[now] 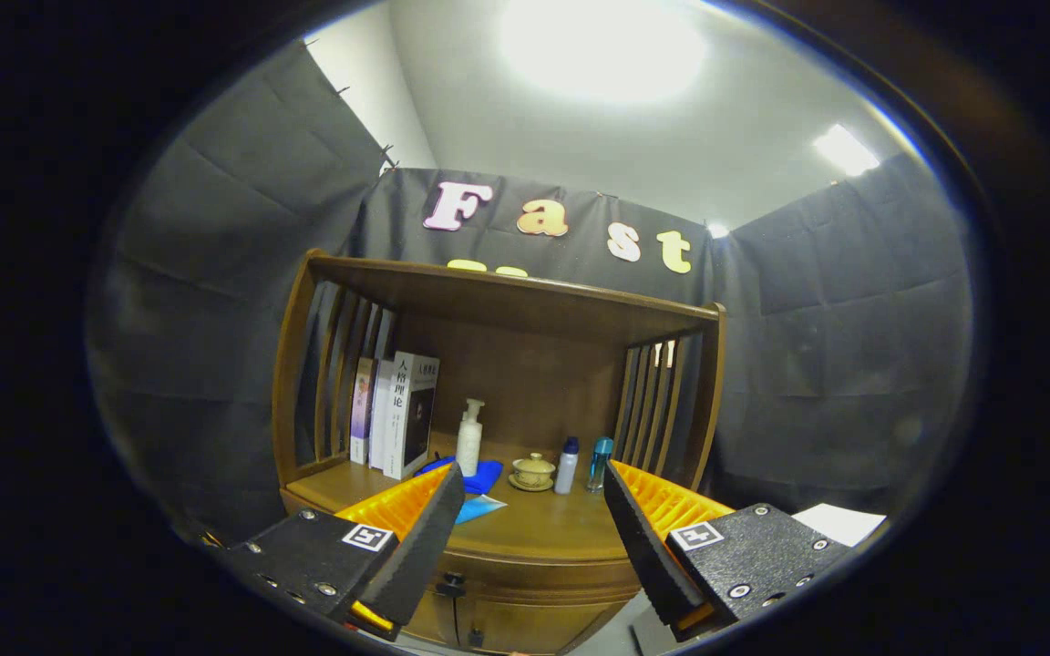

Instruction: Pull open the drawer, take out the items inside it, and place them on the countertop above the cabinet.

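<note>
A brown wooden cabinet (525,583) stands ahead, with a countertop (543,524) under a shelf roof. The drawer front (534,572) below the countertop is closed, with a small dark knob (452,581) on it. My gripper (534,519) is open and holds nothing; its fingers stand wide apart in front of the countertop, some way short of the cabinet. On the countertop lie a blue cloth (479,476) and a light blue packet (479,507), just beyond the left finger.
On the countertop stand three books (396,415) at the left, a white pump bottle (469,439), a lidded tea bowl (532,472), a small white bottle (567,466) and a blue bottle (600,463). Slatted side rails (657,401) close both ends. A white sheet (839,522) lies at right.
</note>
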